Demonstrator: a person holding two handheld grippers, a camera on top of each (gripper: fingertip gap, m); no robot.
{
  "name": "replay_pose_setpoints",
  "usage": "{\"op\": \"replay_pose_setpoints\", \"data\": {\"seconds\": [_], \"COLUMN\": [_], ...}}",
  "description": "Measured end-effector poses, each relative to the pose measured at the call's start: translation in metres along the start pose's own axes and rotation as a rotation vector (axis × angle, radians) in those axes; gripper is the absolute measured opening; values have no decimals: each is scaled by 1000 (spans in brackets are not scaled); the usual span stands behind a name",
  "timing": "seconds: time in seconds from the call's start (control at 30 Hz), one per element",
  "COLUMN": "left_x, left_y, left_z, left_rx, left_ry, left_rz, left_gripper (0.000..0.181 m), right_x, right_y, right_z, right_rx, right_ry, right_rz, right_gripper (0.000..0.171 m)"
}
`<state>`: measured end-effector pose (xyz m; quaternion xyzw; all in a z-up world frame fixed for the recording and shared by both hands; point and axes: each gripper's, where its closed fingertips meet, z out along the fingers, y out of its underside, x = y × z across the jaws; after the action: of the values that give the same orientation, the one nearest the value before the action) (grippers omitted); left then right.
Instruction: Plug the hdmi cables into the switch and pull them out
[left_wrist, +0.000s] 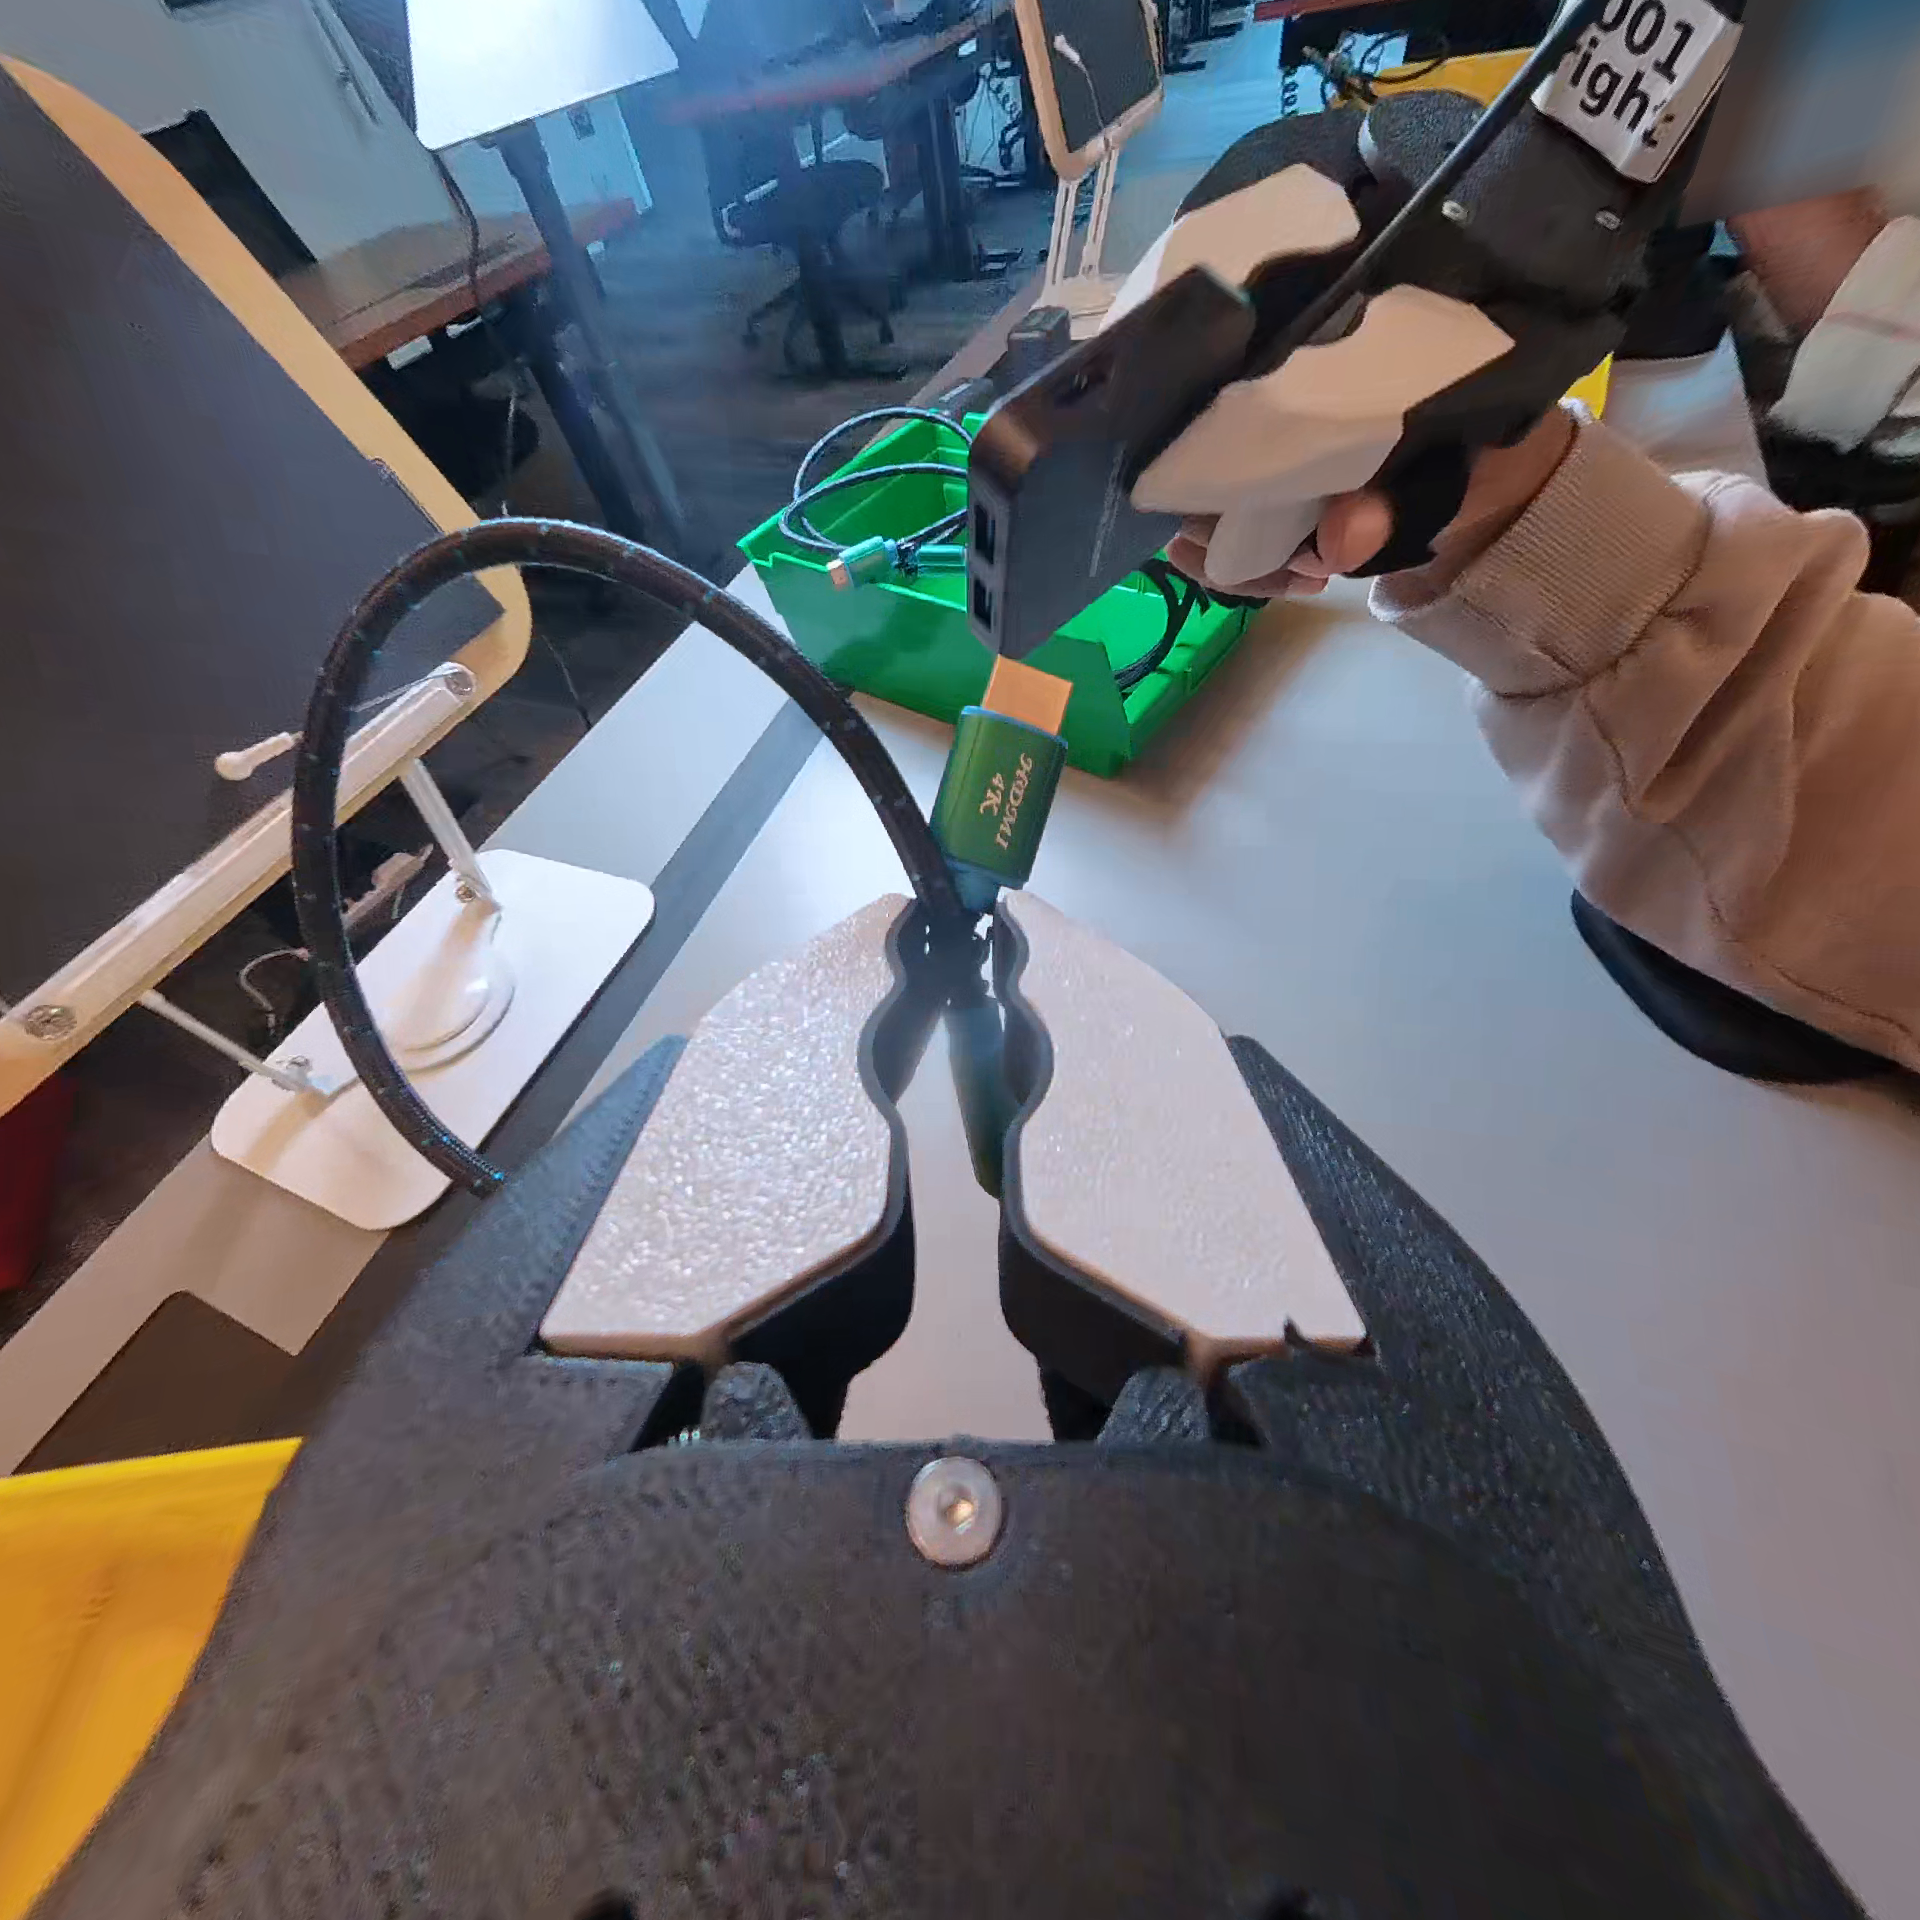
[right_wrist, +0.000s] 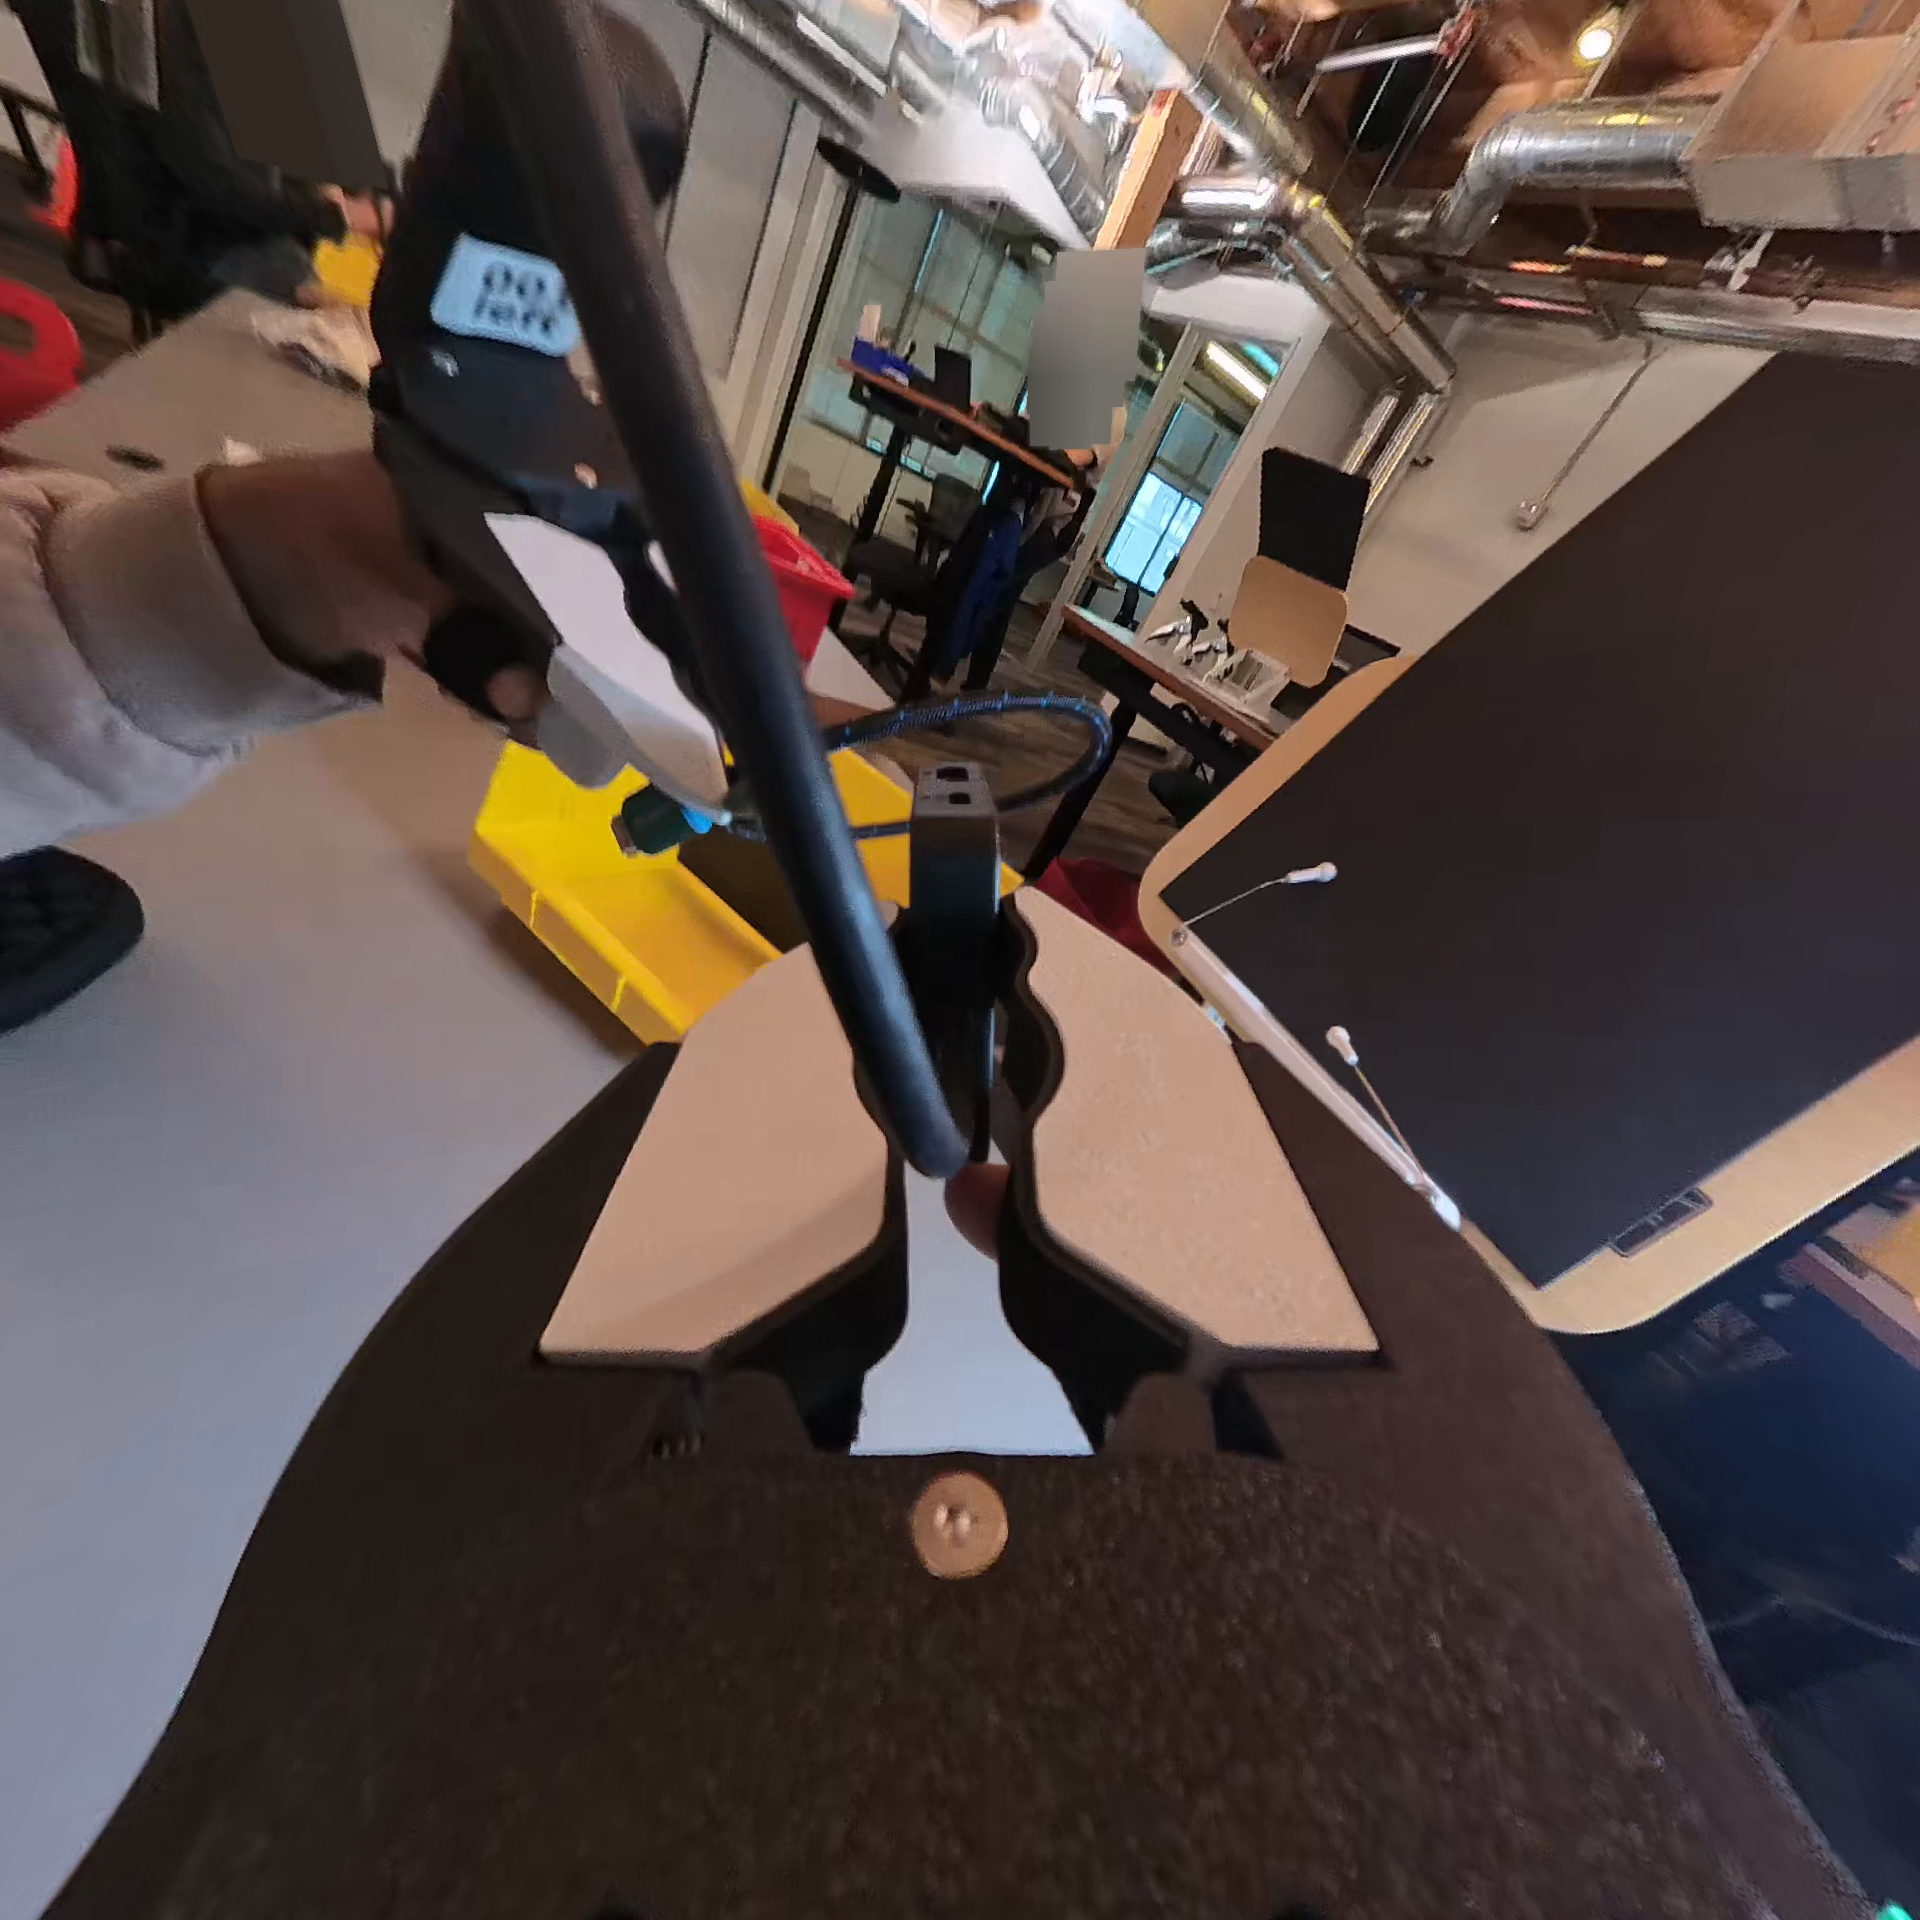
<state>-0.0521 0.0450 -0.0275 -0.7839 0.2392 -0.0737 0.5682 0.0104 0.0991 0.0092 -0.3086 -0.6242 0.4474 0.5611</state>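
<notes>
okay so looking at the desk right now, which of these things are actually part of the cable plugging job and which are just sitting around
In use:
left gripper, shut on the green HDMI plug
right gripper, shut on the black switch

Lying about:
green bin holding spare cables
yellow bin
black panel on a white stand
dark pad on the table

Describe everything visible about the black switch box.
The switch is a flat, matte black rectangular box, plastic by its look, held tilted in the air above the table, pinched by the right gripper. Two ports show on its near edge. A black cord leaves its rear. The green plug's gold tip meets its lower corner, not inserted.
</notes>
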Motion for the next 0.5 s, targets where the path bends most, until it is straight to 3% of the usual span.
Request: {"op": "replay_pose_setpoints", "data": {"seconds": [0.23, 0.5], "left_x": [-5, -10], "left_y": [22, 34], "left_z": [-5, 2], "left_rx": [-48, -86], "left_ry": [-8, -12], "left_rz": [-14, -41], "left_gripper": [12, 12], "right_x": [-19, -25], "right_y": [40, 60], "right_z": [27, 35], "right_rx": [-205, -319], "right_ry": [-30, -17], "right_rz": [-141, -301], "right_gripper": [14, 14]}}
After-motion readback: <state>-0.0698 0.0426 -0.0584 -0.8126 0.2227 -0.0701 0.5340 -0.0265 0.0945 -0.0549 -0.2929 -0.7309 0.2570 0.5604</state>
